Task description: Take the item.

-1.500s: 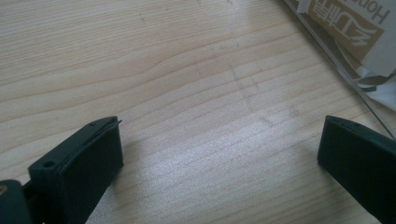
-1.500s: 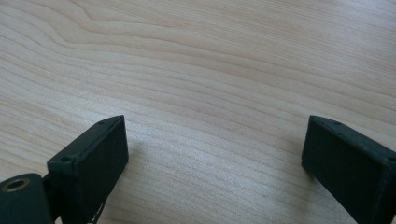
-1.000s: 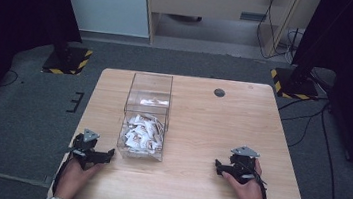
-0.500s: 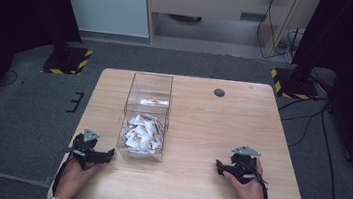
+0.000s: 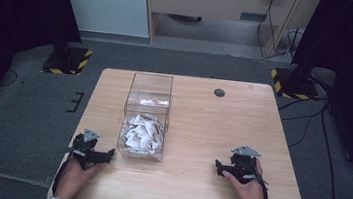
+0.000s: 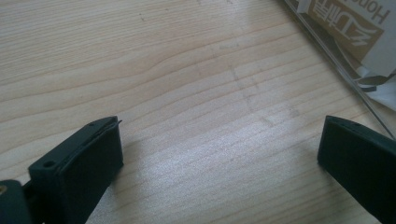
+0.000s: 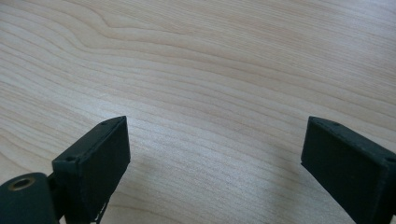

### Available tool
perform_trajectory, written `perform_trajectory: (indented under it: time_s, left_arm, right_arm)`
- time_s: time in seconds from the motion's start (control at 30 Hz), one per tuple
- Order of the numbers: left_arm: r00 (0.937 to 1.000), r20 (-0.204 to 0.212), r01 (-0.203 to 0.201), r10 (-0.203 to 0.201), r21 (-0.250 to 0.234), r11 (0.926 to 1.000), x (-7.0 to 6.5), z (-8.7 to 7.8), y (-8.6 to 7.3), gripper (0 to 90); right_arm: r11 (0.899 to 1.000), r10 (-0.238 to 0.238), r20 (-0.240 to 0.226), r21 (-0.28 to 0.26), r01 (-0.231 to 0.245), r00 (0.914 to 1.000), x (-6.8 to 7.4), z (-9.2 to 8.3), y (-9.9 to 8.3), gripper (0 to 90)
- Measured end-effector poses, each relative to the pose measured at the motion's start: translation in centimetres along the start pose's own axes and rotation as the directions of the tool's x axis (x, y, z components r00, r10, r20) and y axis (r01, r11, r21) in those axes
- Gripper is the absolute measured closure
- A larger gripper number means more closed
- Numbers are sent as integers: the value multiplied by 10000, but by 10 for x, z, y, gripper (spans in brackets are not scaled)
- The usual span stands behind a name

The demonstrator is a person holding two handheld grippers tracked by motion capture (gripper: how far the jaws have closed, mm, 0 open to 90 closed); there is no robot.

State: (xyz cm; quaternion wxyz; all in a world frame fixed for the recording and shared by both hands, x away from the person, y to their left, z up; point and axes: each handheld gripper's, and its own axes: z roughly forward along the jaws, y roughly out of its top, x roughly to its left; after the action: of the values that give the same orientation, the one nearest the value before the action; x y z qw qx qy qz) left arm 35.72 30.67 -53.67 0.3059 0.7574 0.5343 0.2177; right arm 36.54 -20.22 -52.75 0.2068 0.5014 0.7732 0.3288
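A clear plastic box [image 5: 145, 117] stands on the wooden table [image 5: 201, 127], left of centre, with several white and brown paper packets [image 5: 143, 133] heaped in its near end. My left gripper [image 5: 108, 153] rests on the table just left of the box's near corner, jaws wide open and nothing between them. In the left gripper view the box wall and a packet [image 6: 355, 32] show at the upper right, past my left gripper [image 6: 219, 154]. My right gripper [image 5: 218, 164] lies near the front right, also open and empty; the right gripper view has bare wood between the jaws of my right gripper [image 7: 215, 149].
A small dark round spot [image 5: 219, 92] sits in the table top at the back right. Around the table is grey carpet, with two black stands on striped bases [image 5: 68, 59] [image 5: 294, 83] and a pale cabinet [image 5: 215, 3] behind.
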Motion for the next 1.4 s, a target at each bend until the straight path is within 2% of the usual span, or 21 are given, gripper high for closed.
perform_trajectory:
  time_s: [0.33, 0.43, 0.63, 1.07, 1.4]
  left_arm:
    - [10000, 1, 0, 0, 0, 10000, 0, 0, 0, 0]
    - [10000, 1, -1, 1, 0, 10000, 0, 0, 0, 0]
    - [10000, 1, -1, 1, 0, 10000, 0, 0, 0, 0]
    - [10000, 2, 0, 0, -1, 10000, 0, 0, 0, 0]
    - [10000, 1, 3, -3, -3, 10000, 0, 0, 0, 0]
  right_arm:
    - [9998, -186, -139, 62, 186, 9997, 5, -4, 3, 129]
    - [9994, -337, -298, -53, 335, 9990, 9, -8, 5, 182]
    - [9984, -573, -358, -27, 572, 9977, 14, -8, 6, 221]
    - [9978, -654, -685, -158, 645, 9955, 25, -16, 15, 258]
    - [9973, -730, -787, 16, 734, 9942, 26, -18, 25, 360]
